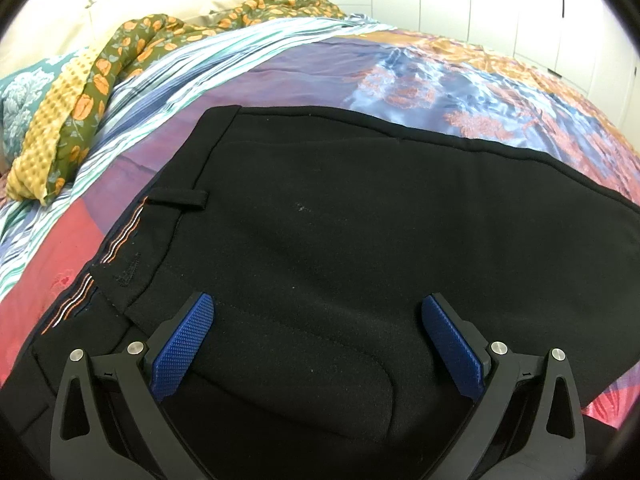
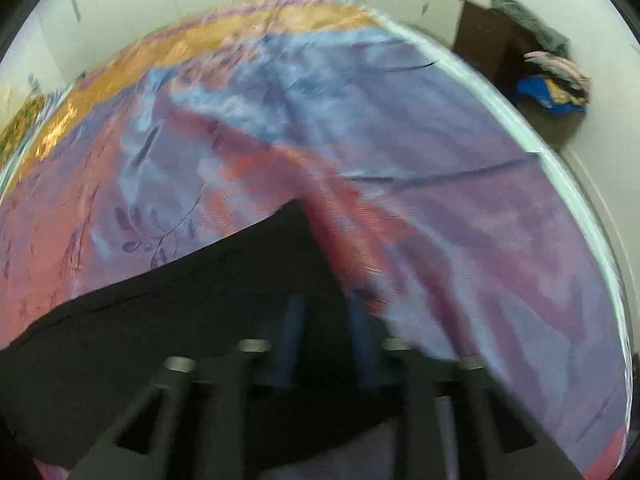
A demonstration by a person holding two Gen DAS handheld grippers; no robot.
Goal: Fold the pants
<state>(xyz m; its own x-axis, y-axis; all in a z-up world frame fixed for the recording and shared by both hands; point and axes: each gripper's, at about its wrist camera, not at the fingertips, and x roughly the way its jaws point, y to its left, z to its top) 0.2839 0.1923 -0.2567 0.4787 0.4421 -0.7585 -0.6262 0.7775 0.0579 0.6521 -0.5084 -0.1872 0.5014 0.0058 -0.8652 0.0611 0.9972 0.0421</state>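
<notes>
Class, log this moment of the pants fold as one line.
left gripper: open over pants | right gripper: near-closed at pants corner, blurred | bedspread: underneath

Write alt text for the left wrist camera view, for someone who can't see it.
Black pants lie spread flat on a bed with a colorful patchwork bedspread, waistband and belt loop toward the left. The left gripper hovers open over them, its blue fingers wide apart. A floral blanket is bunched at the far left.

Matt pants (image 1: 340, 248) (glossy bedspread (image 1: 400, 68))
</notes>
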